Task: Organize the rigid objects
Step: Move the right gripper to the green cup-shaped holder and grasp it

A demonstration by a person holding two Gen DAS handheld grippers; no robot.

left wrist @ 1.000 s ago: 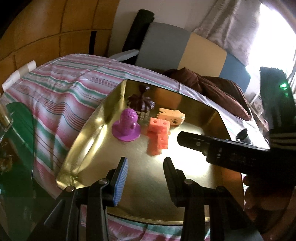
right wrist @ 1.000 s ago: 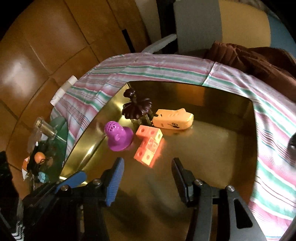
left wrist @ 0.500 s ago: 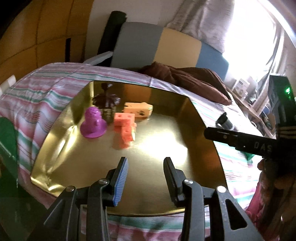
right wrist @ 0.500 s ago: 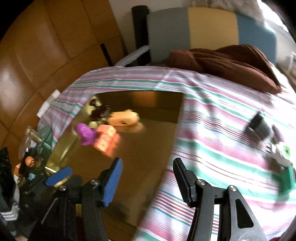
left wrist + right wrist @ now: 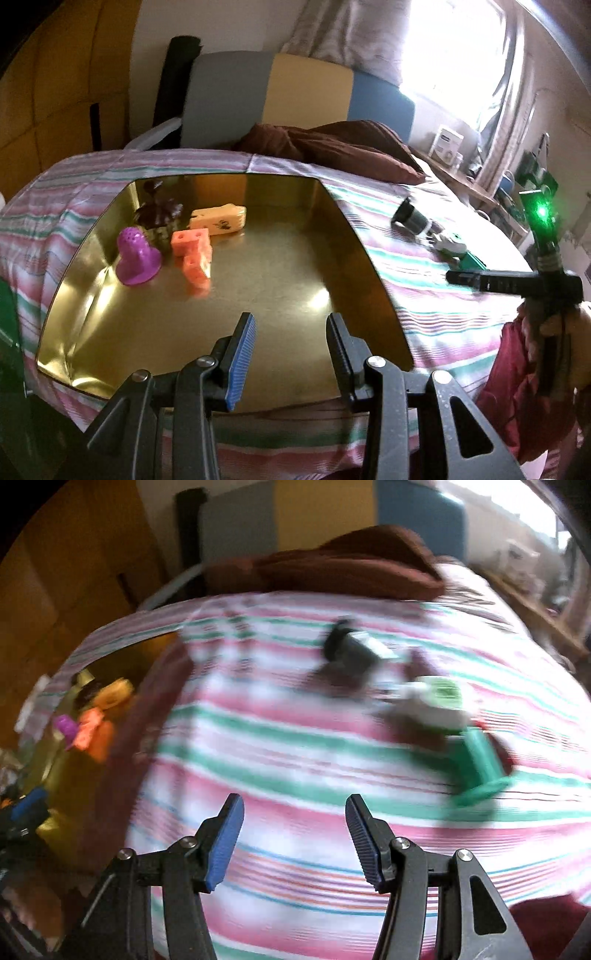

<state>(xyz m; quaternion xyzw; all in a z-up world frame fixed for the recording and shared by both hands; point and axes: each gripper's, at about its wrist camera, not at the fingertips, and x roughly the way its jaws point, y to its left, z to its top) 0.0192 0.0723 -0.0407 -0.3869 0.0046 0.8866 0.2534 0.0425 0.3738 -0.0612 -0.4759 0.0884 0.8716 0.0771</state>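
- left gripper (image 5: 290,334) fingers spread wide, nothing between them, one blue ribbed pad (image 5: 242,354) facing inward
- it hovers above the near part of the gold tray (image 5: 280,295), pointing roughly level toward the tray's far side
- right gripper (image 5: 293,821) fingers also spread wide and empty, blue pads (image 5: 225,843) on both; it sits over the striped cloth (image 5: 295,746), right of the tray, view heavily motion-blurred
- in the left wrist view the right gripper shows from the side at the right edge as a dark bar, held by the person's hand (image 5: 557,325) below a green light; finger gap can't be read from that angle
- already in the tray's far-left corner, clustered close: purple toy (image 5: 136,256), orange block piece (image 5: 194,254), yellow-orange piece (image 5: 219,220), dark brown piece (image 5: 159,214) behind them
- on the cloth, right of the tray: black cylindrical object (image 5: 347,646), white-and-green object (image 5: 436,701), green object (image 5: 484,771) in a loose row, ahead and to the right of the right gripper, well apart from its fingers
- brown blanket (image 5: 332,144) at the far end of the cloth
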